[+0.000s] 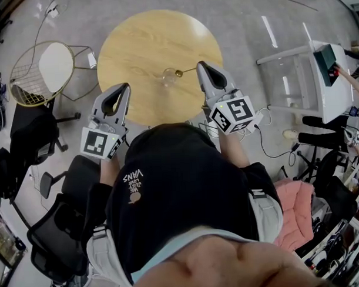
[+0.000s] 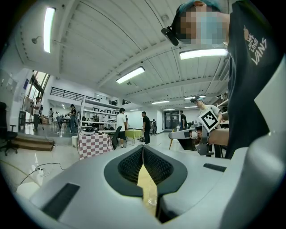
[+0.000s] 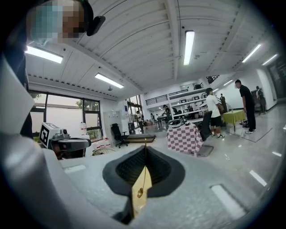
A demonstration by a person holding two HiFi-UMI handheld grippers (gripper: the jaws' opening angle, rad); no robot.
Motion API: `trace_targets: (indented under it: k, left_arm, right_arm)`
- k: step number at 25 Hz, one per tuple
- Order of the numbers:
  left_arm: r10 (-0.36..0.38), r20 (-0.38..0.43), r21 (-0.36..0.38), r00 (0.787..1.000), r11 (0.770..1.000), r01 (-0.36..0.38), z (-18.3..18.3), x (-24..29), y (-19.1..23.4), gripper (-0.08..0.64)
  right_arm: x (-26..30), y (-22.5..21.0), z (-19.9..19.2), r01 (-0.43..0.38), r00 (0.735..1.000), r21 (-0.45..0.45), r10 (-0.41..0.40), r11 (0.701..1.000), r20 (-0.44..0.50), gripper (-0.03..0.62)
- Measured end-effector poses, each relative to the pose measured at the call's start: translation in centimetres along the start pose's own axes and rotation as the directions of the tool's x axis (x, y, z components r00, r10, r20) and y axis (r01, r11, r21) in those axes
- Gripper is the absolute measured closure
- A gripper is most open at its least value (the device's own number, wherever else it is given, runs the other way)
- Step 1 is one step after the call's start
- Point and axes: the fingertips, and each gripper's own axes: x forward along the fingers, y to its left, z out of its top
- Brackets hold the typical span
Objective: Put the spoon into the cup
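Observation:
A clear glass cup [image 1: 167,77] stands near the middle of the round wooden table [image 1: 135,47]. A gold spoon [image 1: 179,72] hangs level just right of the cup's rim, bowl toward the cup. My right gripper [image 1: 200,65] is shut on the spoon's handle end. In the right gripper view the spoon [image 3: 140,192] runs down from the closed tips [image 3: 145,146] over the table. My left gripper [image 1: 127,85] hovers over the table's near left edge, shut and empty. Through the slit of the left gripper [image 2: 143,146] I see the cup [image 2: 152,201].
A wire chair with a white cushion [image 1: 39,71] stands left of the table. Black office chairs [image 1: 26,139] are at the near left. A white cart [image 1: 318,76] and a pink cloth [image 1: 296,209] are at the right. People stand far off in the hall.

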Motion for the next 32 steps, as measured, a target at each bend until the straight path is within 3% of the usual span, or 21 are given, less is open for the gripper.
trace_targets:
  k: [13,32]
  left_arm:
    - [0.034,0.021,-0.039,0.999,0.999,-0.033,0.1,-1.4,0.4,0.563]
    - [0.027,0.063,-0.025,0.998,0.999,-0.025,0.4,-1.6,0.5,0.563]
  right_arm:
    - [1.2,0.2,-2.4,0.001,0.999,0.013,-0.001,1.0,-0.035,0.594]
    - [2.8,0.0,-4.5,-0.016,0.996,0.021,0.017,1.0,-0.083,0.594]
